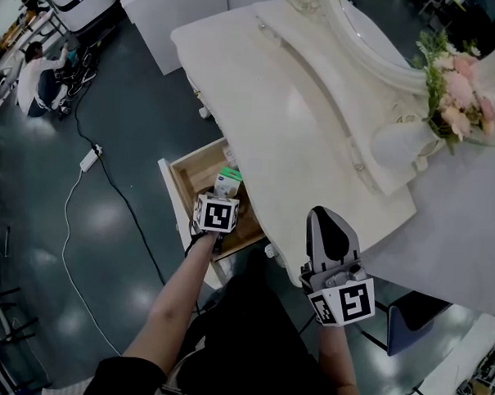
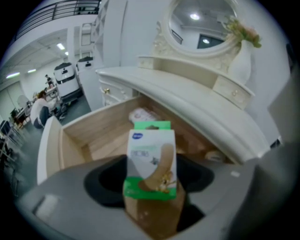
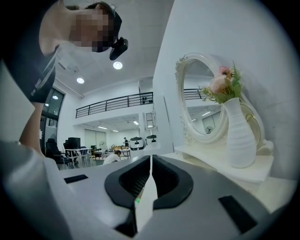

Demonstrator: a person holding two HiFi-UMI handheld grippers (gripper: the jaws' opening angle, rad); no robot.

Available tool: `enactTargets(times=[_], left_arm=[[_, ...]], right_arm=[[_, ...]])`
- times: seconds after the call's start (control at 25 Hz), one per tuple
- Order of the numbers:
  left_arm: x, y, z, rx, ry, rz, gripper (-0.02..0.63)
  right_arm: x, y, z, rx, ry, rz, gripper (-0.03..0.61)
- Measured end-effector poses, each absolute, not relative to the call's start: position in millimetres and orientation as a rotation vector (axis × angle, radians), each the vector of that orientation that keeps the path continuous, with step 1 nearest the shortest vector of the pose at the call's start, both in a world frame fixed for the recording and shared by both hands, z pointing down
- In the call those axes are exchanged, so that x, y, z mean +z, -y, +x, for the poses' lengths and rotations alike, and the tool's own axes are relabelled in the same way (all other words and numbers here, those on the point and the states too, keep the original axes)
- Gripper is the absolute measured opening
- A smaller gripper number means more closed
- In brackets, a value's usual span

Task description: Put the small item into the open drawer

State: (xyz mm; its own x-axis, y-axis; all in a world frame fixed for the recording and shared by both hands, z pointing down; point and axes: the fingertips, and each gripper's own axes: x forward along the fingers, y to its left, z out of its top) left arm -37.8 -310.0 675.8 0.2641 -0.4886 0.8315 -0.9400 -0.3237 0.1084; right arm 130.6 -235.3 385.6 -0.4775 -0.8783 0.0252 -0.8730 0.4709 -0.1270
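Pinching a box by its lower end in the left gripper, long axis running along the jaws, green tab end pointing away toward the table. Hovering over the open drawer, with 1 pale packet, possibly wrapped, lying near its back and the table overhanging that end. Holding the right gripper pressed together, just off the table's front edge.

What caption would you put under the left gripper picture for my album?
Left gripper holds a bandage box over the open wooden drawer.
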Motion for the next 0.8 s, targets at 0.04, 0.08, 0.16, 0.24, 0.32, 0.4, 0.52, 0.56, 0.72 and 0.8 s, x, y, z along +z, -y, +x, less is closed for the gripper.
enactTargets(times=[0.04,0.08,0.16,0.24,0.32,0.4,0.52,0.56,0.72,0.8], left_arm=[[679.1,310.2,-35.4,0.96,1.278,1.926,0.33],[682.1,310.5,-33.6,0.973,1.269,1.926,0.33],[690.1,309.4,-33.5,1.007,1.257,1.903,0.33],[696.8,307.6,-31.7,1.023,1.239,1.882,0.33],[702.6,307.0,-29.3,1.024,1.224,1.879,0.331],[709.2,306.7,-30.0,1.04,1.222,1.872,0.331],[715.6,305.2,-29.2,1.075,1.208,1.857,0.331],[717.0,304.9,-28.5,1.08,1.205,1.855,0.331],[718.5,304.9,-27.2,1.09,1.207,1.858,0.333],[719.1,305.0,-27.3,1.1,1.212,1.862,0.334]], right_arm=[[386.6,235.7,130.7,-0.193,-2.656,-1.585,-0.003],[387.4,236.1,130.8,-0.196,-2.656,-1.587,-0.003],[388.7,236.7,131.2,-0.202,-2.653,-1.589,-0.003],[389.7,237.2,132.3,-0.208,-2.652,-1.593,-0.003],[390.4,237.5,133.4,-0.214,-2.651,-1.599,-0.003],[391.1,238.4,134.4,-0.217,-2.649,-1.604,-0.003],[392.9,240.0,136.1,-0.221,-2.648,-1.609,-0.003],[393.6,240.3,136.7,-0.223,-2.648,-1.611,-0.003],[394.5,240.8,137.0,-0.228,-2.649,-1.613,-0.003],[394.1,240.2,136.2,-0.228,-2.649,-1.613,-0.003]])
